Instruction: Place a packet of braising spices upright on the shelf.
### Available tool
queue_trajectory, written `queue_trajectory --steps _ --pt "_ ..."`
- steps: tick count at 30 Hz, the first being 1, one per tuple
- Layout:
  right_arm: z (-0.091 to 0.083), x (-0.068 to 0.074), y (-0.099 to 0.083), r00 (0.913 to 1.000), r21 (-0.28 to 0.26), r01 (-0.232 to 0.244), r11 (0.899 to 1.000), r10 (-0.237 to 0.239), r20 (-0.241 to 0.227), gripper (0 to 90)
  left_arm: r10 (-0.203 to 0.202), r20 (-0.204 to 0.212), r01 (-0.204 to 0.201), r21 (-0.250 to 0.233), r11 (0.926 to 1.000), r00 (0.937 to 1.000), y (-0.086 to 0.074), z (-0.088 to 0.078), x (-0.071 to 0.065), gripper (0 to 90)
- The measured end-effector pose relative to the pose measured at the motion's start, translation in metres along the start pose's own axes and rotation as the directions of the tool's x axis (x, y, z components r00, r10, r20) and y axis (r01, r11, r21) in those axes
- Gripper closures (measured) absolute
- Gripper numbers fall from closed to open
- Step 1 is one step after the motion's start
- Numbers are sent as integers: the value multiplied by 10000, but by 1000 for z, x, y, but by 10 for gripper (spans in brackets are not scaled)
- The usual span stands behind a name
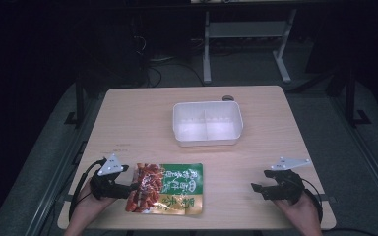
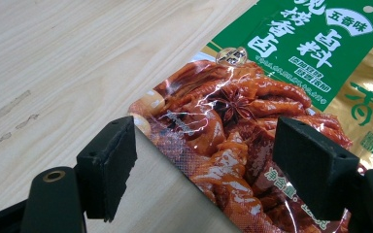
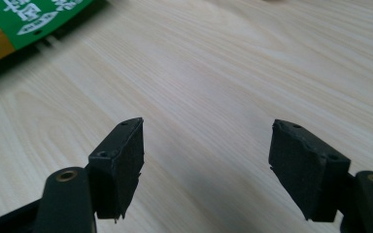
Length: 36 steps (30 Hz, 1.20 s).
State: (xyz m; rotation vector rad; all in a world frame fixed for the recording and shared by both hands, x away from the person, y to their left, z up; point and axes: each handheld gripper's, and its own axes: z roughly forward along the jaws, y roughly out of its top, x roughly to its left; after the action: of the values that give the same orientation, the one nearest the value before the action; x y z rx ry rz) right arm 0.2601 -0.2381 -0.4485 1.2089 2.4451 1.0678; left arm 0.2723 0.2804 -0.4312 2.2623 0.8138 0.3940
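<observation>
Left tongs (image 1: pixel 130 186) spread wide at the snack pouch (image 1: pixel 170 188), lower centre of the table (image 1: pixel 142 118); its left edge sits between the jaws, unpinched. Right tongs (image 1: pixel 257 188) released, lower right. Best to bite past the seal edge, then clamp squarely.

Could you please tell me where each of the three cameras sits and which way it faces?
High view: above the person's side, looking forward and down on the table, white tray and packet; hands with left gripper and right gripper.
Left gripper view: rides the left gripper; open jaws over the packet's corner.
Right gripper view: rides the right gripper; open jaws over bare wood.
Shared: the packet.
</observation>
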Motion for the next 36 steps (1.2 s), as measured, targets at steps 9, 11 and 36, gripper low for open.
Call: queue_trajectory --steps 9,11,36 --pt "6 17 11 9979 -76 267 9996 -271 -590 291 249 239 -252 114 9996 9994 1 1 -4 334" --pt "7 23 16 9973 -140 391 9991 -399 -619 308 317 362 -322 129 9994 9988 1 1 -4 370" --pt "56 76 83 9822 464 1104 9928 -1019 -1578 392 672 1025 -752 756 9943 9925 2 10 -8 659"
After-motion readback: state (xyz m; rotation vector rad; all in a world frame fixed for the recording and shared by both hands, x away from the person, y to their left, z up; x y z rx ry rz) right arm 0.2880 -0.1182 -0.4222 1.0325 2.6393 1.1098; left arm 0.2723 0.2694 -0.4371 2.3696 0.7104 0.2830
